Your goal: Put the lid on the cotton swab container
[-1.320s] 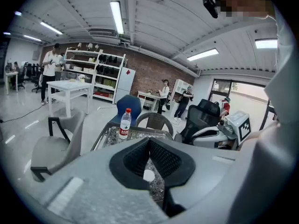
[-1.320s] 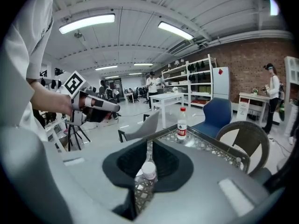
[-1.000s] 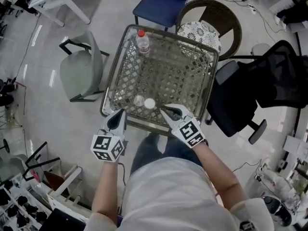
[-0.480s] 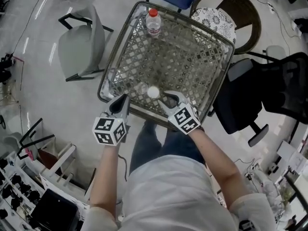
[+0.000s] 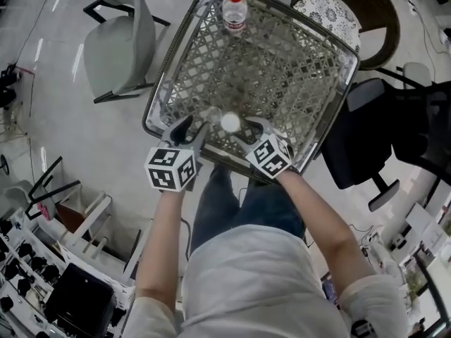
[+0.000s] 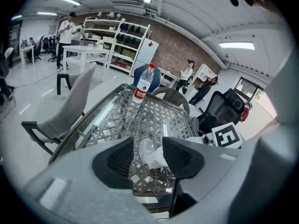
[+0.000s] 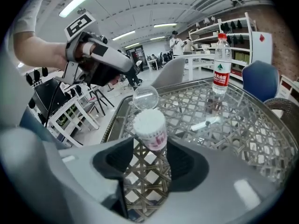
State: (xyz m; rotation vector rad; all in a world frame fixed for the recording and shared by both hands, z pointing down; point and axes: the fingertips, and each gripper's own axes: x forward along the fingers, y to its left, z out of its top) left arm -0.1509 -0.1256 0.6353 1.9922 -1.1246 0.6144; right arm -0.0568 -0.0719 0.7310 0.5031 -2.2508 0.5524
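The cylindrical cotton swab container (image 7: 150, 125) stands upright at the near edge of the glass-topped wicker lattice table (image 5: 282, 62), its open end up and white swab tips showing. The clear round lid (image 7: 145, 97) lies just to its left, seemingly flat. Both grippers' jaws have just been opening. The right gripper (image 7: 150, 148) is released, with the container between its tips. The left gripper (image 6: 148, 150) is released, with the lid in its gap.

Left gripper (image 6: 148, 139), jaws just opened and apart, clear lid (image 6: 144, 147) in the gap between them, on lattice table (image 6: 154, 113).
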